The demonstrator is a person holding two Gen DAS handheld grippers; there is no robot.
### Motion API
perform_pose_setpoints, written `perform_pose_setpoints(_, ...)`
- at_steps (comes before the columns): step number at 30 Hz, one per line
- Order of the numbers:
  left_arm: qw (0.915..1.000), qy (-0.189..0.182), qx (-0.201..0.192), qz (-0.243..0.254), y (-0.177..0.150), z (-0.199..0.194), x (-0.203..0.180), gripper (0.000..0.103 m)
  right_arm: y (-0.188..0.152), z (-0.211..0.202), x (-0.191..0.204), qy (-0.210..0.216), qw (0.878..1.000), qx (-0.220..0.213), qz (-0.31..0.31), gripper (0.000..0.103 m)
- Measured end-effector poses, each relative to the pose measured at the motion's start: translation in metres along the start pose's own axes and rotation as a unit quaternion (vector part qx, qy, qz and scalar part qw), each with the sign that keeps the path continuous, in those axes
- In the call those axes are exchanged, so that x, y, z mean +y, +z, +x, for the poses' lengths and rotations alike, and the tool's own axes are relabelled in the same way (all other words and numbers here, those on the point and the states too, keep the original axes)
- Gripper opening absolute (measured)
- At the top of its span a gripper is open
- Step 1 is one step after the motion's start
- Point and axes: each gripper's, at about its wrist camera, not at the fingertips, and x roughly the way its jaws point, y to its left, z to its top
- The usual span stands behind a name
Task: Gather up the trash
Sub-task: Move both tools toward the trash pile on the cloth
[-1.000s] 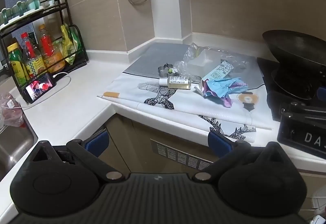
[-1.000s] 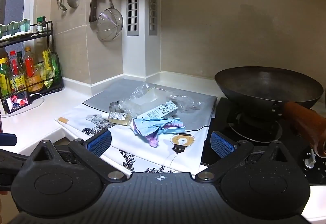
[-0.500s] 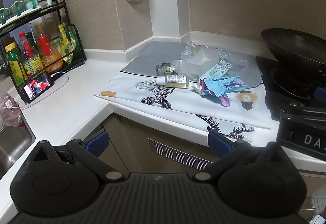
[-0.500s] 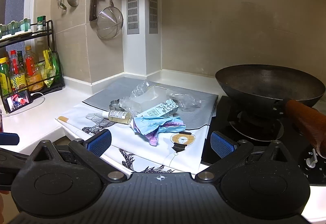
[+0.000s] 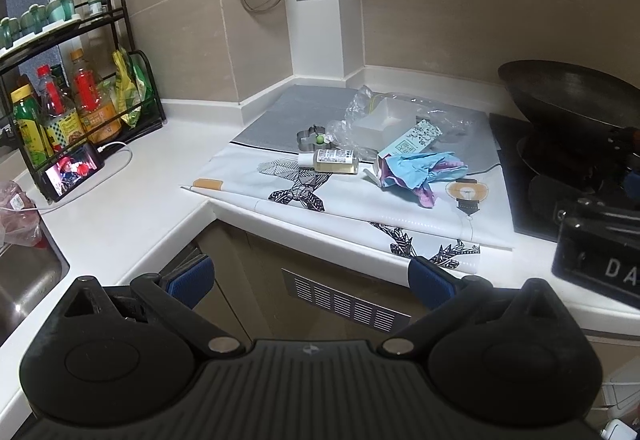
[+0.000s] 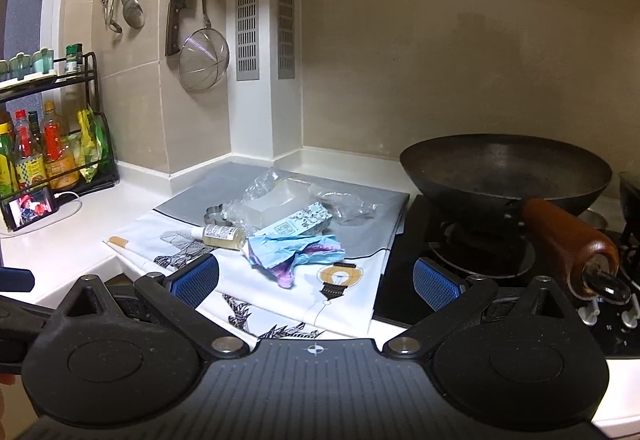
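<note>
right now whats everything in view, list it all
wrapper: 1, blue and purple, crumpled on mat
carton: 1, pale patterned, behind wrapper
bottle: 1, small, clear yellowish, lying left of wrapper
plastic bag: 1, clear, round a white tray, rear of mat
cutter: 1, metal, left of bag
mat: 1, white and grey, printed, on counter
wok: 1, black, brown handle, on stove
rack: 1, black, holds bottles, far left
phone: 1, screen lit, leaning at rack
strainer: 1, steel, on wall
left gripper: open, empty
right gripper: open, empty
</note>
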Motion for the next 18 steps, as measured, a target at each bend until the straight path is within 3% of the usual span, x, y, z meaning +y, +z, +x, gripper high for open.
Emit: perform_pose_setpoints(18,0.9992,0.032,-0.022,0.013,-0.005,-0.044,-0.009,0.103,0.005,-0.020,-0.007,0.039,0.999,-0.025,0.018,0.103)
